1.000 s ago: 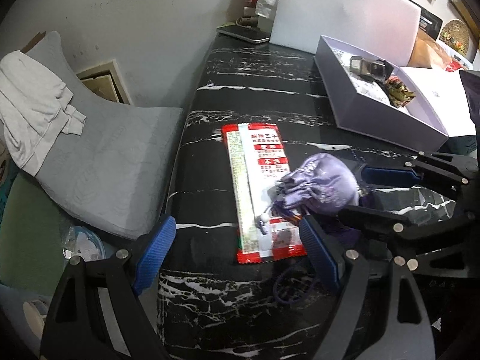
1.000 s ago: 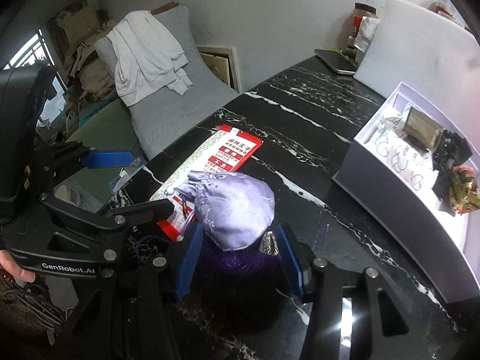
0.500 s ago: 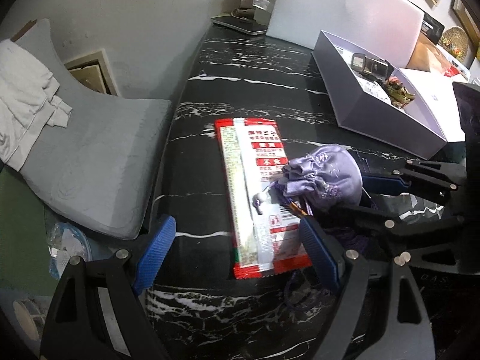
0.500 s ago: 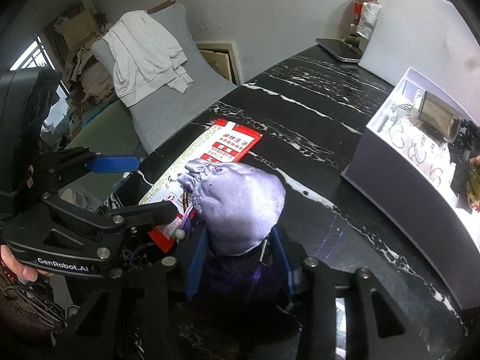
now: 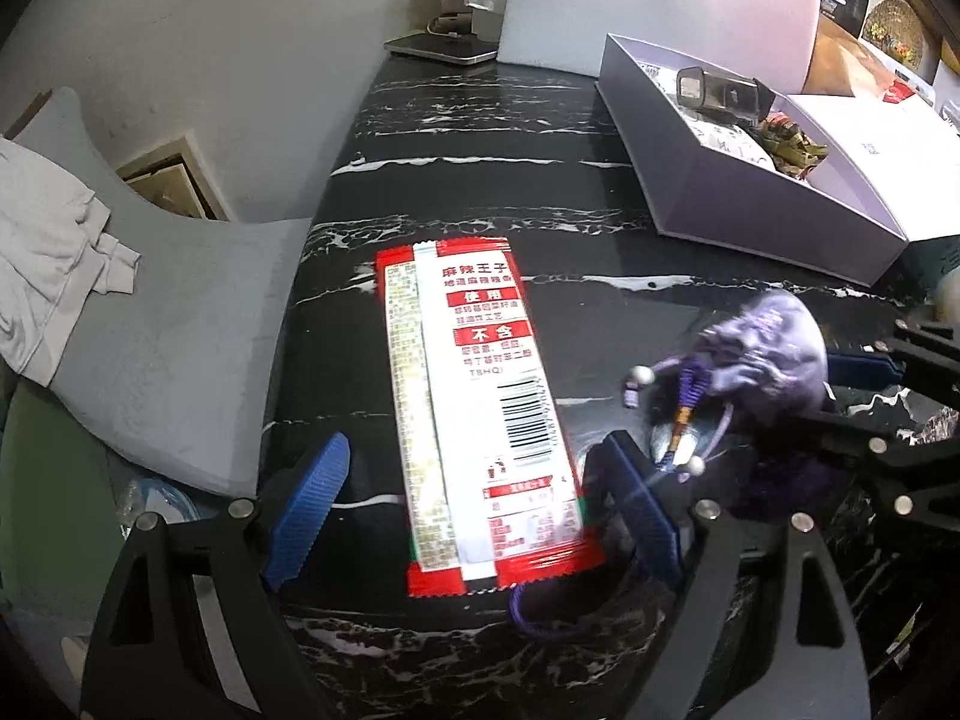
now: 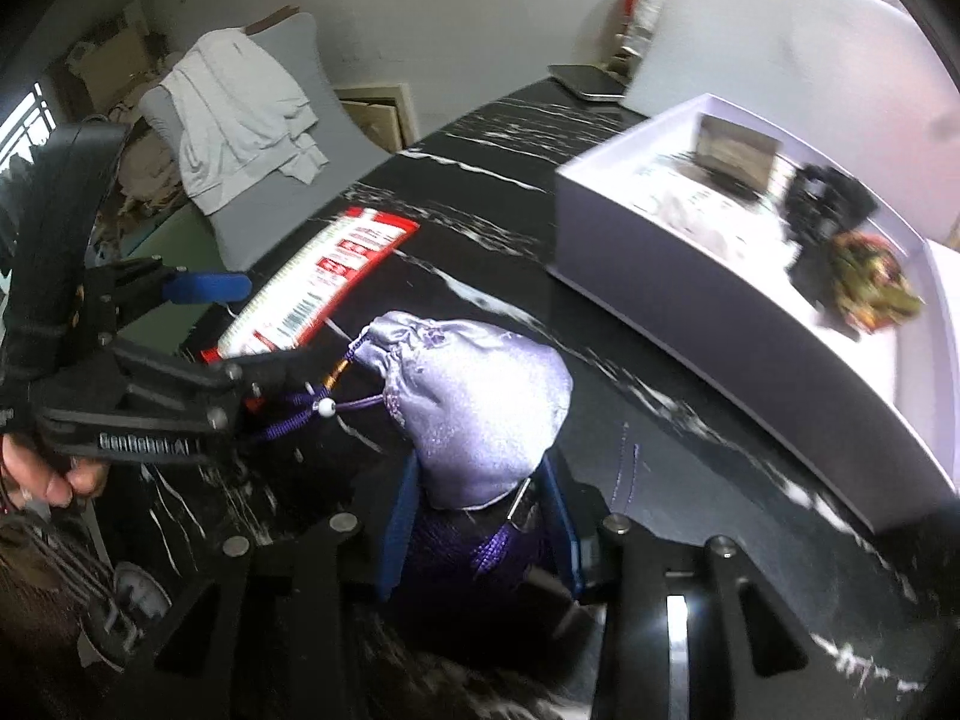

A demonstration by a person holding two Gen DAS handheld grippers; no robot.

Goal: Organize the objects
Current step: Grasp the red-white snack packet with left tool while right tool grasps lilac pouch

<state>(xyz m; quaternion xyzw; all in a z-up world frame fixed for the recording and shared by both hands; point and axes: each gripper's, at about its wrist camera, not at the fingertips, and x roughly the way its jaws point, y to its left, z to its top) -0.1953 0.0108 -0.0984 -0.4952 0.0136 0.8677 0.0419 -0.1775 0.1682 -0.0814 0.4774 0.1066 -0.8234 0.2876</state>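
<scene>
Gripping the base of a lilac satin drawstring pouch (image 6: 474,402), the right claw (image 6: 480,531) had its blue pads pressed against the fabric on both sides, the pouch raised above the black marbled table (image 6: 690,420) with its gathered mouth pointing toward the other tool; purple cords with small white beads (image 6: 326,408) hung from that mouth. Left claw (image 5: 474,507): spread wide, blue pads apart and holding nothing, straddling the near end of a red and white snack packet (image 5: 474,396). Packet: flat on the table, long axis running away from the left wrist camera, barcode toward the near end. Pouch (image 5: 768,354) in the left wrist view: just right of the packet, apart from it. Purple cord loop (image 5: 564,618): on the table at the packet's near right corner. Farther right: open white box (image 6: 690,288), holding a dark rectangular case (image 6: 735,156), a black item and a green-gold ornament (image 6: 870,285). At the table's far end: flat grey device (image 5: 441,48), red-lidded jar (image 6: 642,6), white foam panel (image 5: 660,6). Left of the table: grey cushion (image 5: 174,348) with white cloth (image 6: 234,120) draped on it
</scene>
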